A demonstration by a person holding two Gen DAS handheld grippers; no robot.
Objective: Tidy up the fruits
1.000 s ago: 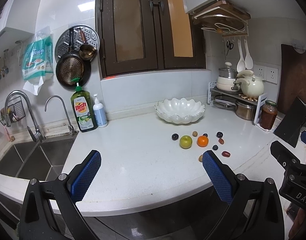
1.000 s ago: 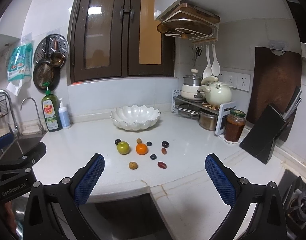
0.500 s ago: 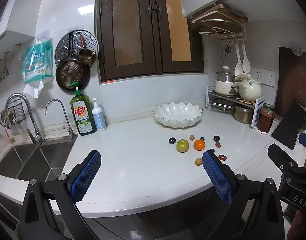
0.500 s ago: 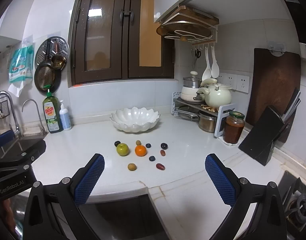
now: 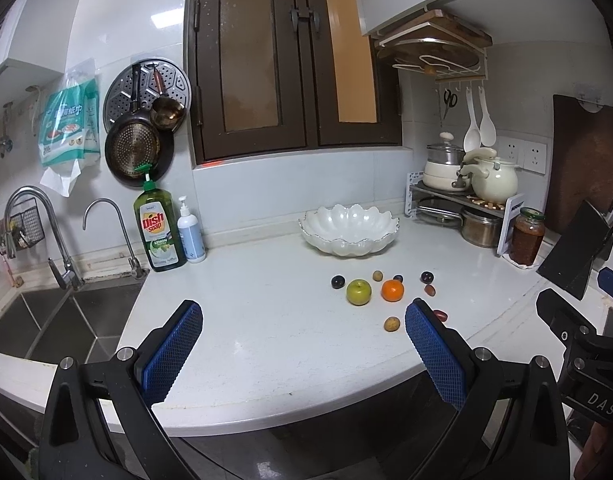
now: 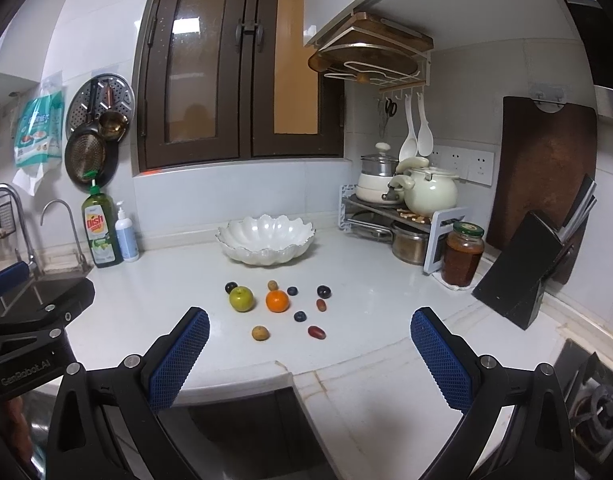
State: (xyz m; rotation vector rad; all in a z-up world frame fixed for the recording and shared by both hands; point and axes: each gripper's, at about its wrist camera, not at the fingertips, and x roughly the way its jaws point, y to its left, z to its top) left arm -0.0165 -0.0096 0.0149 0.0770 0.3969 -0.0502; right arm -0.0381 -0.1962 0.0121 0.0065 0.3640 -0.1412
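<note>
A green apple (image 5: 358, 292) (image 6: 241, 298), an orange (image 5: 392, 290) (image 6: 277, 301) and several small dark, red and tan fruits lie loose on the white counter (image 5: 246, 312) (image 6: 366, 300). Behind them stands an empty white scalloped bowl (image 5: 348, 230) (image 6: 266, 239). My left gripper (image 5: 302, 340) is open, hovering off the counter's front edge, left of the fruits. Open too, my right gripper (image 6: 309, 344) hangs in front of the fruits, with nothing between its fingers. A tan fruit (image 6: 260, 333) and a red one (image 6: 316, 332) lie nearest it.
A sink (image 5: 46, 316) with taps lies left, with a dish soap bottle (image 5: 159, 232) and pump bottle (image 5: 191, 232) beside it. At the right are a pot rack (image 6: 390, 216), a jar (image 6: 463, 254), a knife block (image 6: 526, 272) and a stove burner (image 6: 594, 404).
Both views have shifted slightly: in the left wrist view the fruits and bowl have slid left and down. Both grippers stay open, and nothing on the counter has moved.
</note>
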